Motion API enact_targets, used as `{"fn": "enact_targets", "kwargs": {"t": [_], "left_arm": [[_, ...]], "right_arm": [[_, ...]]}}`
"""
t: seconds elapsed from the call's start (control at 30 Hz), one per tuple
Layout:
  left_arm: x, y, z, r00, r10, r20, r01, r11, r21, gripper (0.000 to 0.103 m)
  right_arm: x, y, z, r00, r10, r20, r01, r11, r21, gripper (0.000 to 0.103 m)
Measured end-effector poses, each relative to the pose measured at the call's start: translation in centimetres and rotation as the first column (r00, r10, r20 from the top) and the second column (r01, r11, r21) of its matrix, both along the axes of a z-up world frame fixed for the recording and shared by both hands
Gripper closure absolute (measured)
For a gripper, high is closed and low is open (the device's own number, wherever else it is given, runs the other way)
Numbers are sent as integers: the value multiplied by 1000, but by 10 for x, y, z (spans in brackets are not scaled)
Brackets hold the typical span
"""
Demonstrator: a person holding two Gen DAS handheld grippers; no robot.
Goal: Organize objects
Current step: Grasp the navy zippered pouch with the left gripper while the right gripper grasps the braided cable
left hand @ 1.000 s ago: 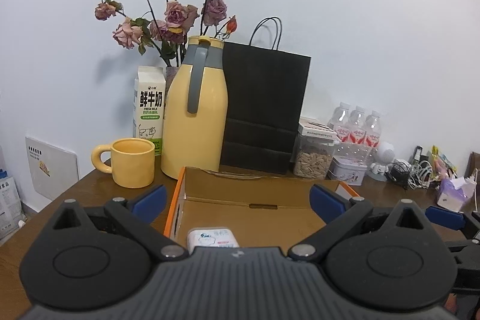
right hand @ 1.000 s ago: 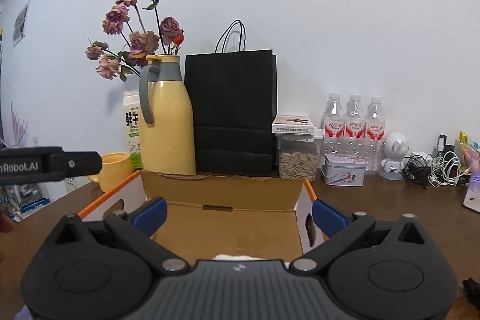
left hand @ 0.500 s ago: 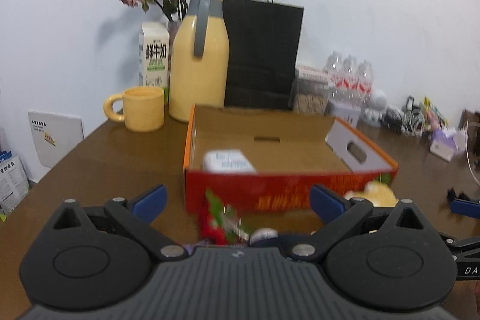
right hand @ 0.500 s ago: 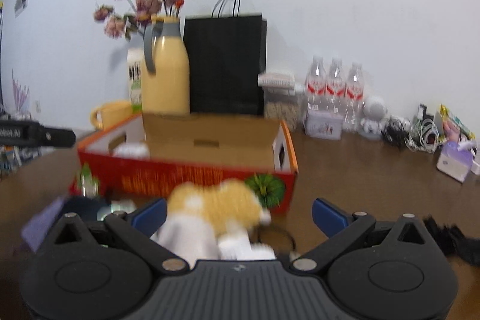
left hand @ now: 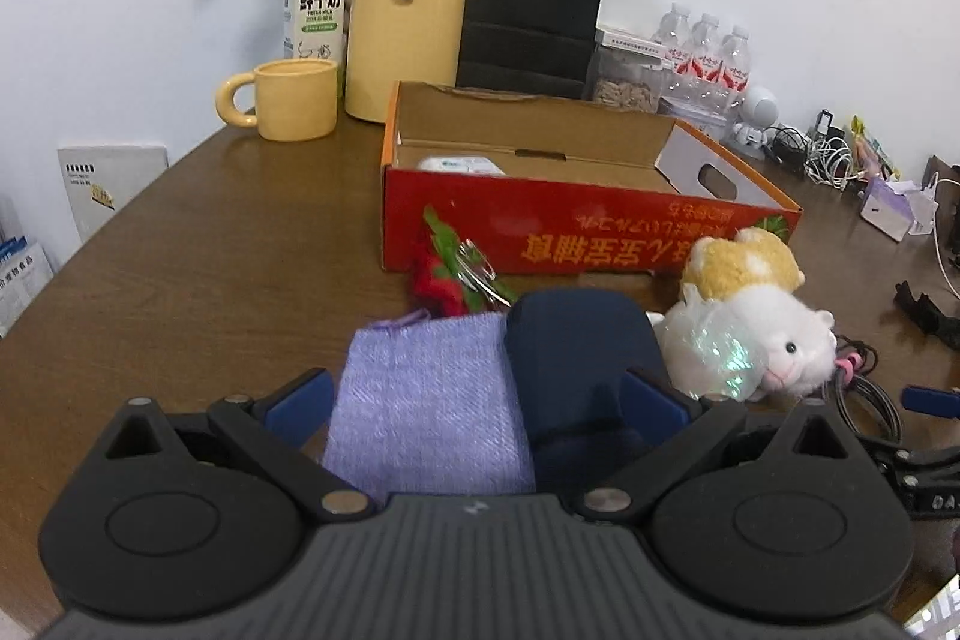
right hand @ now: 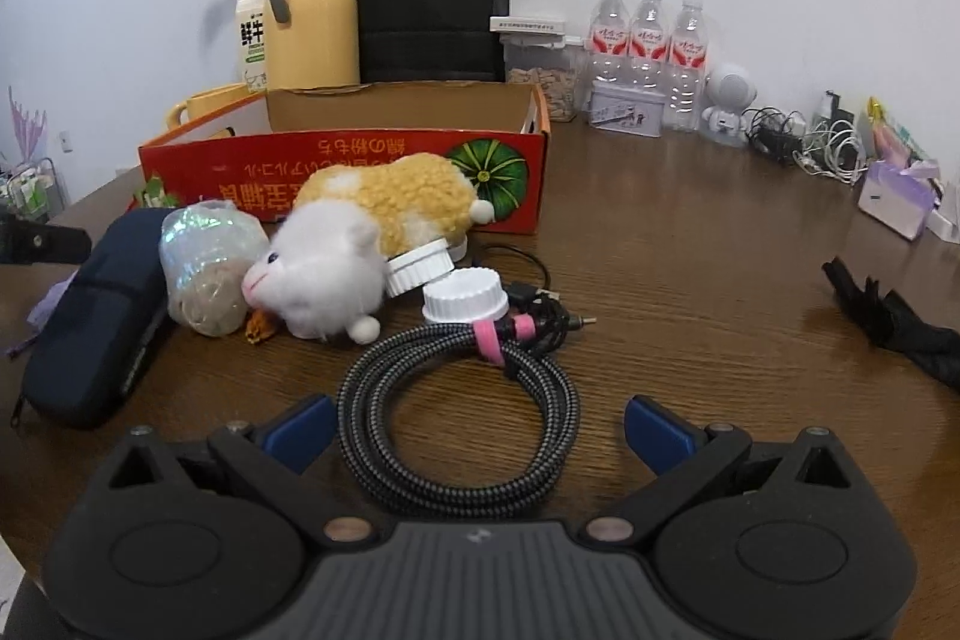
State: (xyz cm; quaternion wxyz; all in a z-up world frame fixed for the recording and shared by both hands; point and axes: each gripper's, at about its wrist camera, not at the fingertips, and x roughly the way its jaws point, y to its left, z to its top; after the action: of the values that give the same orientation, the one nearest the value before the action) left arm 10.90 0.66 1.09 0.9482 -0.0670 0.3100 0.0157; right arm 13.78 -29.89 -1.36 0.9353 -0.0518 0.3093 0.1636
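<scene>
A: What is shown to have changed within the last second?

B: Both views have been tilted down from the wall and the box interior to the tabletop in front of the orange cardboard box (left hand: 591,232). The loose items are now brought into sight: a lilac pouch (left hand: 423,418), a navy case (left hand: 585,376), a plush hamster (right hand: 360,244), a coiled braided cable (right hand: 459,415) and 2 white lids (right hand: 462,301).

A: How are the tongs held?

B: The left gripper (left hand: 477,403) is seen spread wide over the pouch and the case; the right gripper (right hand: 480,427) is seen spread wide over the cable. Nothing is pinched by either.

A: What is implied for the task?

B: Only 1 white packet (left hand: 459,164) is seen inside the box. A new pick is judged to be in preparation, most of the sorting being left undone.
</scene>
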Motion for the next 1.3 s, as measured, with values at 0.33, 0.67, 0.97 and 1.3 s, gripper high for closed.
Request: {"fn": "enact_targets", "kwargs": {"t": [0.33, 0.67, 0.97, 1.3], "left_arm": [[0, -23, -4, 999, -35, -39, 35, 999, 6, 0], [11, -44, -14, 997, -21, -69, 22, 1000, 8, 0], [14, -54, -24, 997, 3, -71, -2, 1000, 12, 3], [4, -56, -20, 999, -18, -40, 19, 1000, 22, 36]], "right_arm": [[21, 7, -7, 999, 16, -44, -16, 1000, 2, 0], [21, 8, -7, 999, 19, -37, -19, 1000, 1, 0], [21, 8, -7, 999, 24, -33, -24, 1000, 4, 1], [11, 5, -5, 998, 55, 12, -55, 998, 8, 13]]}}
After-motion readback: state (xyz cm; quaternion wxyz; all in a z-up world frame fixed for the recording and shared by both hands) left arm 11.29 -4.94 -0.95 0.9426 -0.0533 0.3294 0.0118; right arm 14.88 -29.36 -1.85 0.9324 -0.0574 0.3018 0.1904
